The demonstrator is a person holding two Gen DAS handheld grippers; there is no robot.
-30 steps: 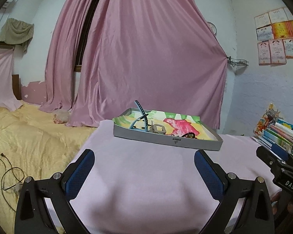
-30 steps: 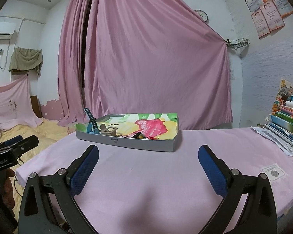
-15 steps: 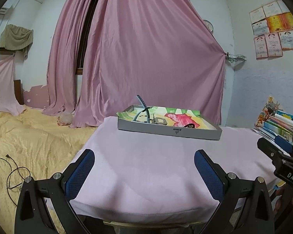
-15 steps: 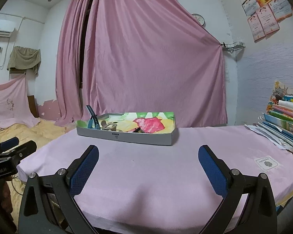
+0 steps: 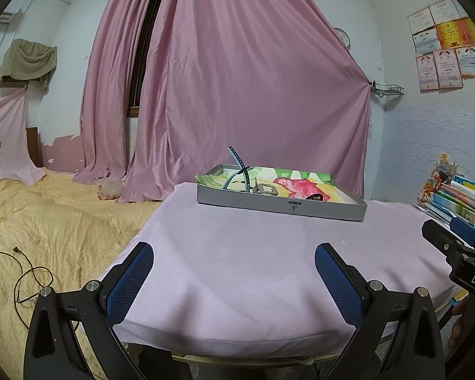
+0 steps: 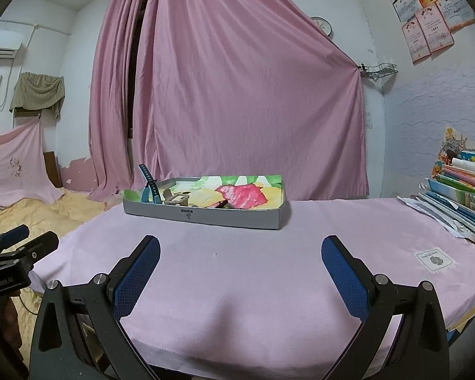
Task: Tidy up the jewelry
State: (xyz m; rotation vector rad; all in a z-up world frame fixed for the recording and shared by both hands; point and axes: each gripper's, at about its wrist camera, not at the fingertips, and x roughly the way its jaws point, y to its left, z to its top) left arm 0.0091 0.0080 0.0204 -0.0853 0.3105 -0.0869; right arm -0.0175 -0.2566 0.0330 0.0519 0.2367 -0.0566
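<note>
The left fingers stood spread wide with nothing between the blue pads, and the right fingers were released just the same and equally bare; both hung level over the near edge of the worktop, pointing forward at the tray, with the right tool showing at the right rim of the left view and the left tool at the left rim of the right view, so the pair sat side by side, each held from behind by a person of whom only a little hand showed.

The jewelry lay in that grey tray at the far side of the pink cloth, well apart from both sets of fingers; a blue strap stuck up at its left end, a pale square piece lay just beside it, and a small dark piece rested near the middle on the bright lining; what each piece was I could not tell at that range.

No piece lay loose on the cloth; as a judgement, this fitted either a sorting yet to come or one finished with the tools drawn off, and nothing settled which; any reach to the tray would have called for a long forward travel and a fine pinch on small, light pieces.
</note>
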